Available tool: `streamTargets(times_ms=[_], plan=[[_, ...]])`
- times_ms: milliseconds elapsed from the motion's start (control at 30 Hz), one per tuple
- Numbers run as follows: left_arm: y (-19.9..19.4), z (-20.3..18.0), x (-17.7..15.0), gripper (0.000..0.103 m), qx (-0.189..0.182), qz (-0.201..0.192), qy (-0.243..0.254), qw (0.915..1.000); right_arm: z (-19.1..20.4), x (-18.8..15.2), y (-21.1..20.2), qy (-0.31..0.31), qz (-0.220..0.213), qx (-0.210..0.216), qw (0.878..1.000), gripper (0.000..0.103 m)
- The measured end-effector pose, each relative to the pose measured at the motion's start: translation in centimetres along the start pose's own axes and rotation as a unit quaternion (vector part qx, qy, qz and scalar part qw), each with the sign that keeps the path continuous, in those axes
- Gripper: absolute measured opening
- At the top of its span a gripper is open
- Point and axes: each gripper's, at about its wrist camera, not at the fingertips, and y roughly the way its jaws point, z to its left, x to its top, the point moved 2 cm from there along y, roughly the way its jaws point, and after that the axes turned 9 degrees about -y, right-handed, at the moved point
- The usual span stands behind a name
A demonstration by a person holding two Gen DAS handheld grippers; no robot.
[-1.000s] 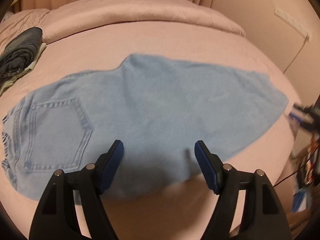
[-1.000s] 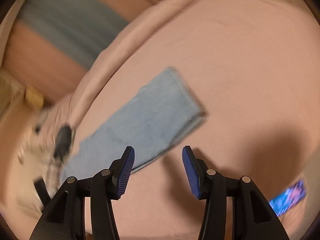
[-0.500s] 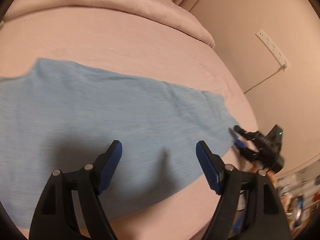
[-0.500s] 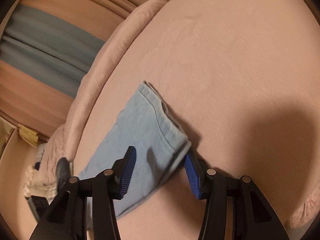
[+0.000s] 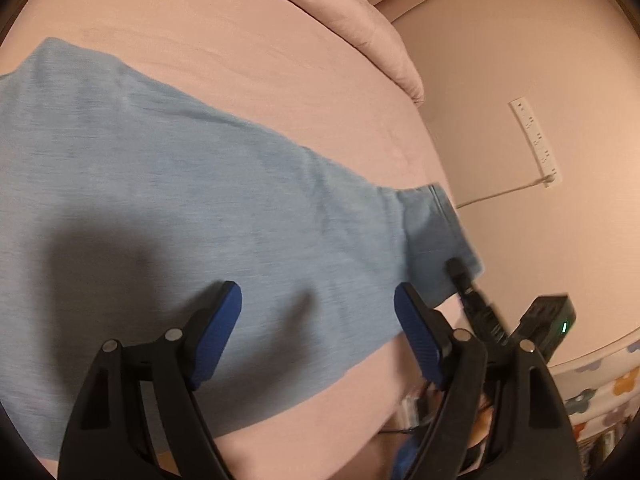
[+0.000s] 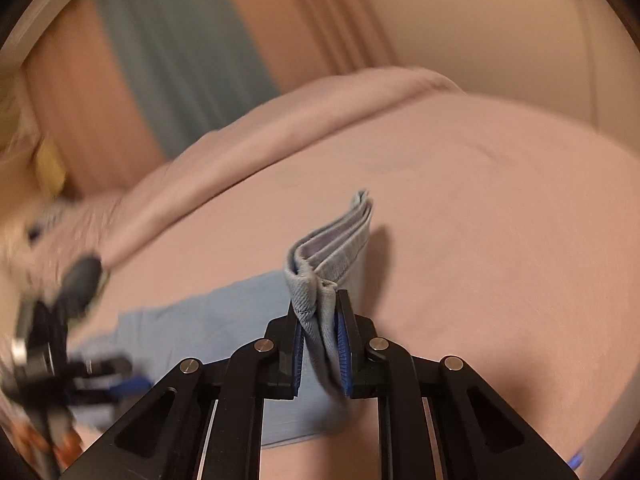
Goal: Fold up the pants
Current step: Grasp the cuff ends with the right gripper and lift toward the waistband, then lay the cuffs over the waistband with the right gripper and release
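Note:
Light blue jeans (image 5: 180, 184) lie flat across the pink bed (image 5: 240, 40). Over the lower leg hovers my left gripper (image 5: 317, 296), its jaws opening with nothing between them. The leg hem (image 5: 436, 232) is raised off the bed at the right, where my right gripper (image 5: 456, 268) pinches it. In the right wrist view my right gripper (image 6: 319, 308) is closing, and its blue pads press on the bunched hem (image 6: 340, 236). The rest of the jeans (image 6: 224, 312) trail away to the left. The left gripper (image 6: 80, 376) shows blurred at the lower left.
A rolled pink duvet (image 5: 340, 8) lies along the bed's far side. The wall at the right carries a white power strip (image 5: 534, 140) with a cable. The bed edge drops off near a flower-patterned cloth (image 5: 600, 392). Curtains (image 6: 160, 60) hang behind; a dark clothes pile (image 6: 82, 276) sits far left.
The left view has swung right along the leg, away from the back pocket, toward the hem. My right gripper went from open around the hem to clamped on it and lifted it.

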Motion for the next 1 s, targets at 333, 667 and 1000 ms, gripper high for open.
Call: streamTargets(times_ms=[333,667,1000], plan=[[3.7,-3.2,0.7,0.085,-0.064,0.051,-0.022,0.9964,7.5,-3.0,1.3,-0.109,0.014,0.056,0.992,0.016],[6.5,-4.7,2.4,0.026,-0.034,0.059,-0.02,0.9975,7.8,-3.1,1.2,-0.125,0.027,0.054,0.99,0.016],[5.1,-5.0,2.9,0.01,-0.024,0.03,0.015,0.9992,9.5,-2.4,0.8,-0.147,0.023,0.052,0.987,0.016]])
